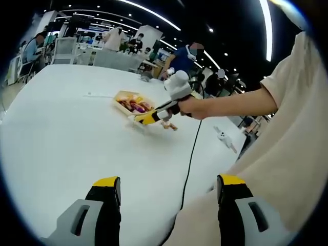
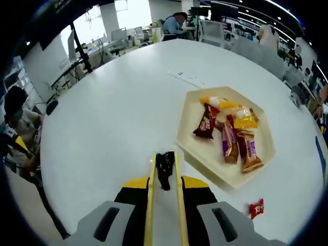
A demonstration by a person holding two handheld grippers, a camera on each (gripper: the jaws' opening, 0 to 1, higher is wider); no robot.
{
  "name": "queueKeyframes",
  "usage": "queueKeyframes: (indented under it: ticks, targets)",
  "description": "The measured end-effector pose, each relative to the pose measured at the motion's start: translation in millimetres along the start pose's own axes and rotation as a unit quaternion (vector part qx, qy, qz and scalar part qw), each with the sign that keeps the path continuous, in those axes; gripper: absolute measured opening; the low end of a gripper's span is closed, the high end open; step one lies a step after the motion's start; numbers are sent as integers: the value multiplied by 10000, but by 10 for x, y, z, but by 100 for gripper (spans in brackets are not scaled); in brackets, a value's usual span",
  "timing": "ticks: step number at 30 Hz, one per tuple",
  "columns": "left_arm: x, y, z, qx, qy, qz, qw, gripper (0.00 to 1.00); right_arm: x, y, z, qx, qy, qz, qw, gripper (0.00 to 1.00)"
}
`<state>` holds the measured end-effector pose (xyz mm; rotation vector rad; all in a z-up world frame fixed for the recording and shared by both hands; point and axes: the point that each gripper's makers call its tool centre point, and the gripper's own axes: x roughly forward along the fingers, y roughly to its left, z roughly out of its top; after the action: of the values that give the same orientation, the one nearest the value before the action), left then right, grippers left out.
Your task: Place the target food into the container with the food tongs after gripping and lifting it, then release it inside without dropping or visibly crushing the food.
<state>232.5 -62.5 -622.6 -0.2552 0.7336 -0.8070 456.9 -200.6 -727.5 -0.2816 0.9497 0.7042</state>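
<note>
Right gripper view looks down along the yellow-tipped right gripper (image 2: 164,197), whose jaws are pressed against the two arms of the yellow food tongs (image 2: 164,200); the tong arms run nearly parallel with a narrow gap, and a small dark wrapped snack (image 2: 164,170) sits pinched between their tips, though its lower end is hidden behind the arms and its label is too dark to read. Just beyond and to the right lies the cream hexagonal tray (image 2: 205,154) on the round white table (image 2: 113,123), holding several wrapped snacks in maroon, orange, purple and brown; the held snack is outside the tray, near its edge. A small red wrapped sweet (image 2: 257,207) lies on the table apart from the tray. Left gripper view shows the left gripper (image 1: 169,192) with jaws wide apart and nothing between them, and, farther off, a person's hand (image 1: 192,106) holding the other gripper near the tray (image 1: 123,95), where the tongs blur into yellow.
</note>
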Motion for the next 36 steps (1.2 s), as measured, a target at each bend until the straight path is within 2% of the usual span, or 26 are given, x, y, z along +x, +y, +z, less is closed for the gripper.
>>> queueKeyframes:
  ticks: [9,21,27,36]
  targets:
    - [-27,-8,-9,4,-39,28,10000,77,20,105,70,-50,-59,66,9999,22]
    - [-61,-18,-26,-18,-100,76,9999,77,-18,190,335,-90,-299,129,9994,22]
    - [-60,-22,-11,-5,-120,71,9999,77,-62,179,473,-56,-439,124,9989,22]
    - [-54,-30,4,21,-135,47,9999,77,-186,-18,684,-7,-684,-51,9976,22]
